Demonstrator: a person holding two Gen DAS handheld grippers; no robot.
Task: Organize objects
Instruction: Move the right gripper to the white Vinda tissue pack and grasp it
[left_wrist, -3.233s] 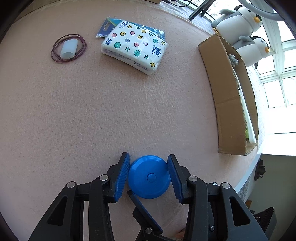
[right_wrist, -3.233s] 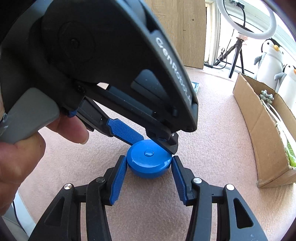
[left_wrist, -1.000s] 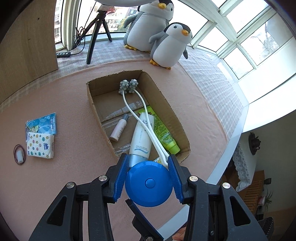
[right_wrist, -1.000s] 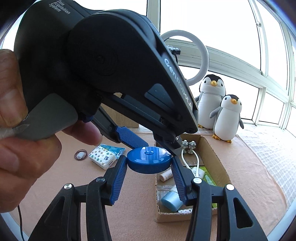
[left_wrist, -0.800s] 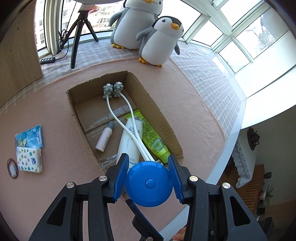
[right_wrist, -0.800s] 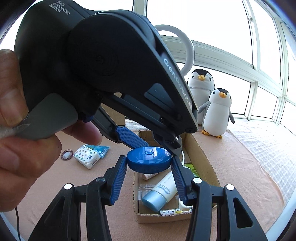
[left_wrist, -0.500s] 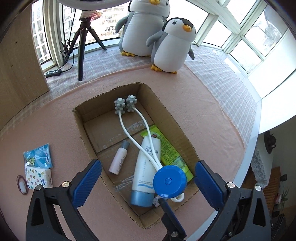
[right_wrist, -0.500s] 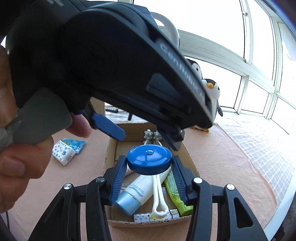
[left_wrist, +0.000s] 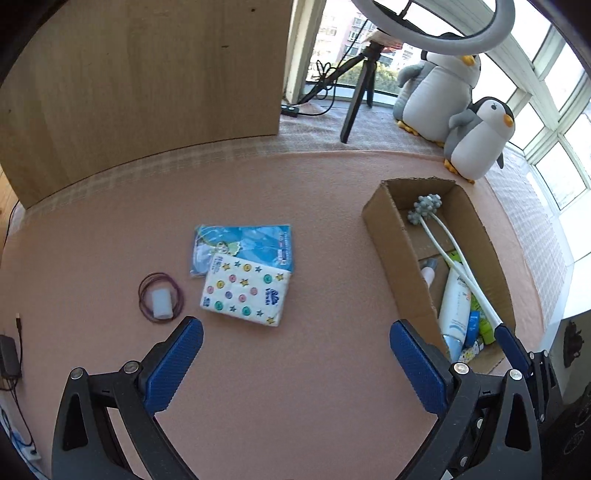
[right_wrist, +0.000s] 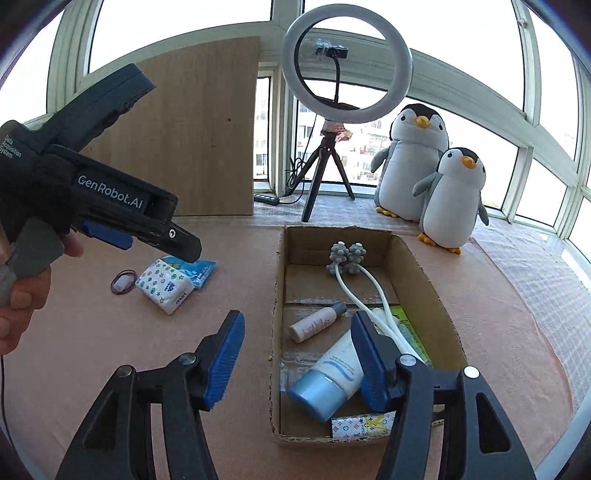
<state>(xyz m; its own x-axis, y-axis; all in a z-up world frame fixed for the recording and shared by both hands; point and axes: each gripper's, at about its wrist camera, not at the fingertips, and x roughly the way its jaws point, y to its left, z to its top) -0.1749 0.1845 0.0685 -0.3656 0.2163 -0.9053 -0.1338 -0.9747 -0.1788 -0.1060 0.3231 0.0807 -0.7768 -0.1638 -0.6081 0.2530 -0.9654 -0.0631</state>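
Left gripper (left_wrist: 295, 363) spread, empty; white star-printed tissue pack (left_wrist: 245, 293) lies just ahead, long axis crosswise. Right gripper (right_wrist: 297, 356) spread, farther.

- The brown cardboard box (left_wrist: 397, 254) hides most of its contents behind its near wall in the left wrist view.
- The white squeeze tube (right_wrist: 332, 373) is partly covered by the right gripper's blue finger pad (right_wrist: 373, 365).
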